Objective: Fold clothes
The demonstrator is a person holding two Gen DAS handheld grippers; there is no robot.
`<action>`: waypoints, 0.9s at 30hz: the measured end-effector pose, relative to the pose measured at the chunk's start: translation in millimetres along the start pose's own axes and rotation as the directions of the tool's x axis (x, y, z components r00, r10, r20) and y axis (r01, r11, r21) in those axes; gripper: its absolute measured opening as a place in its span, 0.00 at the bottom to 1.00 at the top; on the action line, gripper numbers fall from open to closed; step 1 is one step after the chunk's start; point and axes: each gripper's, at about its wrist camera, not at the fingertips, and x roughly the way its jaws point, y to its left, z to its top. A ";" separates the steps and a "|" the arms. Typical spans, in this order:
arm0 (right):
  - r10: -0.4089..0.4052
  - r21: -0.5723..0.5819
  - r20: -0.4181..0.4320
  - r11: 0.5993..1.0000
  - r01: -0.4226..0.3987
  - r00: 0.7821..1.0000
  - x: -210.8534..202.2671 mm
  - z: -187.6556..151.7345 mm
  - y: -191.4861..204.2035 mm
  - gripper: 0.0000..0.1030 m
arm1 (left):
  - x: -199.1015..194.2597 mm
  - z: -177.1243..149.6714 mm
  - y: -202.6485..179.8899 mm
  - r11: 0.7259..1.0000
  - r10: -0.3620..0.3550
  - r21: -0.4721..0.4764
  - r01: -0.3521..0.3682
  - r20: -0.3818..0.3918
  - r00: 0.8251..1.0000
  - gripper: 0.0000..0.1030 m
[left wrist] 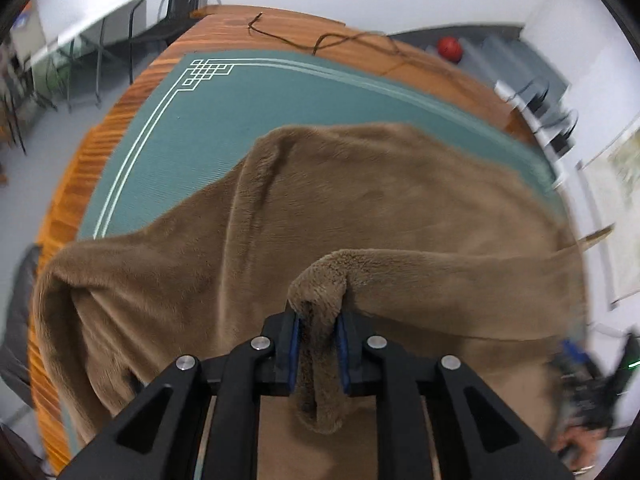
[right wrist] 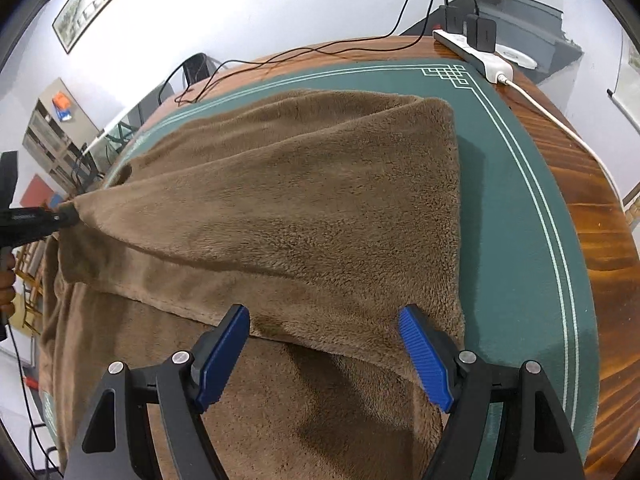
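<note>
Folding in progress: brown fleece garment (right wrist: 304,216) spread on green mat (right wrist: 520,208) over wooden table (right wrist: 600,248), one corner lifted and drawn across. Left gripper (left wrist: 318,344) pressed together, fold of fleece pinched between blue pads (left wrist: 295,350). Right gripper (right wrist: 324,354) spread wide, nothing held, hovering above near hem of raised flap. Next move judged: hem to be taken by right gripper, flap carried over and laid flat, edges matched. Containers: none seen. Power strip (right wrist: 476,54) and cables at far table edge.
</note>
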 end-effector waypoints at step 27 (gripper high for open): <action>-0.037 -0.082 -0.017 0.996 0.036 0.999 14.1 -7.6 15.9 0.92 | 21.7 -67.4 32.6 0.963 -0.239 -0.136 0.231 -0.045 0.970 0.58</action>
